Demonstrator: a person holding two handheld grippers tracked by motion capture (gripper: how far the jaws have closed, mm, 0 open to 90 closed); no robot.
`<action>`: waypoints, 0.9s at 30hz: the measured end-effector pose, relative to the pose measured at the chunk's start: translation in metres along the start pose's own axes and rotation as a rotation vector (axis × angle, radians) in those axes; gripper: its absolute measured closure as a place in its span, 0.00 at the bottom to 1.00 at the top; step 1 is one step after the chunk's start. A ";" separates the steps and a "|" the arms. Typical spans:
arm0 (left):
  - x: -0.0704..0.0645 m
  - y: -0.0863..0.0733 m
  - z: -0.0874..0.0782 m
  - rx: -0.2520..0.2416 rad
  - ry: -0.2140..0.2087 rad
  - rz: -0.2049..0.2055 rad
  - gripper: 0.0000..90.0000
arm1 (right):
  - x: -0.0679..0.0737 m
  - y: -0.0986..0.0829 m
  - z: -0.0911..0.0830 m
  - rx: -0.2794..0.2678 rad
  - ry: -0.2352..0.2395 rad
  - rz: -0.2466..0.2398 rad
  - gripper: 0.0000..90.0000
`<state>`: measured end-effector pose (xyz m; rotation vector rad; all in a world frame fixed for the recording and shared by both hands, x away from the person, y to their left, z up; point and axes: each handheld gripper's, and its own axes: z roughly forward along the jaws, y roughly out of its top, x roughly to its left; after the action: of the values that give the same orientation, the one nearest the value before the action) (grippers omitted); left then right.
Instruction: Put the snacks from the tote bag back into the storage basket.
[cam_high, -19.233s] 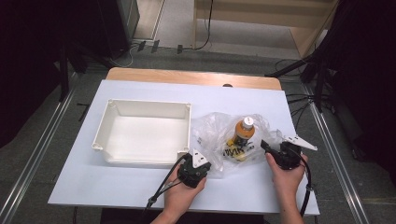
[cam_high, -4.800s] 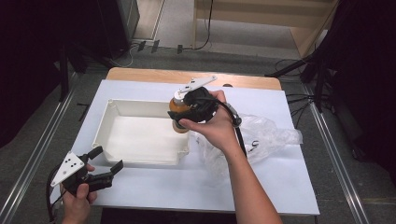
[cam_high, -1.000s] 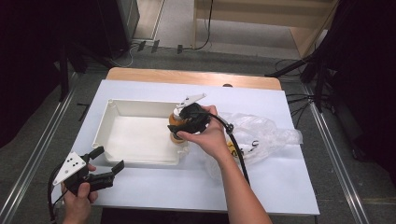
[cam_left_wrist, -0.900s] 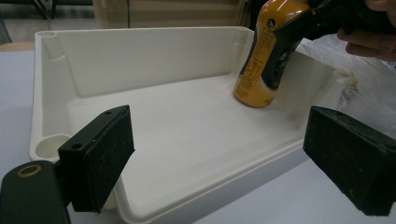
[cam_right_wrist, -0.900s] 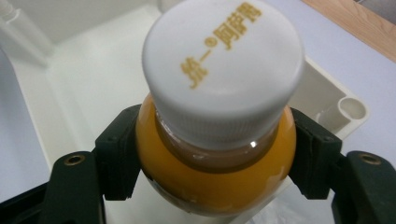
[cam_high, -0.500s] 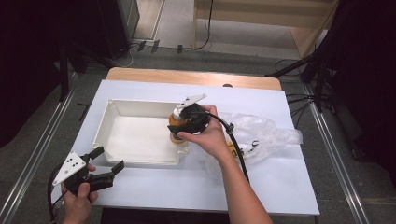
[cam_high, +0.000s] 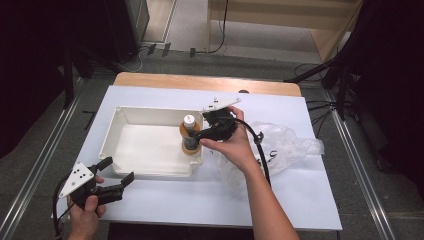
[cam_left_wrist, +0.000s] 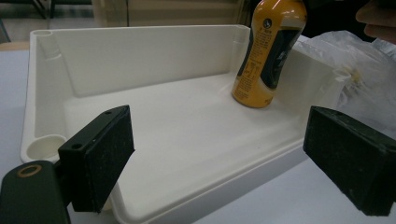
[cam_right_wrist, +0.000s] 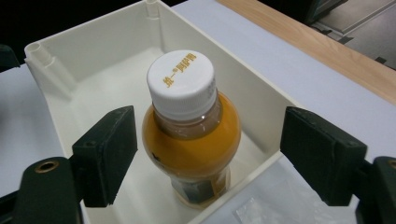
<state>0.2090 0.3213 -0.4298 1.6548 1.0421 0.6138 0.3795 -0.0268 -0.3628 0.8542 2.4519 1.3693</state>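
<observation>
An orange drink bottle (cam_high: 189, 135) with a white cap (cam_right_wrist: 181, 78) stands upright inside the white tray (cam_high: 135, 116), against its right wall. My right gripper (cam_high: 204, 135) is open around the bottle (cam_right_wrist: 194, 149), one jaw on each side, neither touching it. My left gripper (cam_high: 114, 176) is held open near the table's front left corner, just outside the tray's front wall (cam_left_wrist: 224, 191). From the left gripper view the bottle (cam_left_wrist: 267, 51) stands at the tray's far right.
A crumpled clear plastic bag (cam_high: 280, 147) lies on the white table (cam_high: 300, 210) right of the tray, partly under the right forearm. A wooden board (cam_high: 200, 82) borders the table's far edge. Metal rails run along both sides.
The right gripper has opened and let go of the bottle, which now stands in the tray. The left gripper has stayed in place.
</observation>
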 end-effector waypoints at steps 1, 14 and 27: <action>0.000 0.000 0.000 0.001 0.000 0.000 0.10 | 0.000 -0.001 -0.002 -0.008 -0.003 0.002 0.21; 0.000 0.001 0.000 -0.003 0.010 -0.001 0.10 | -0.011 -0.016 -0.039 -0.096 -0.035 0.039 0.20; -0.001 0.001 -0.001 -0.009 0.018 0.003 0.10 | -0.022 -0.039 -0.069 -0.134 -0.088 0.067 0.17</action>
<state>0.2086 0.3209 -0.4285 1.6462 1.0485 0.6352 0.3516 -0.1040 -0.3599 0.9506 2.2570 1.4673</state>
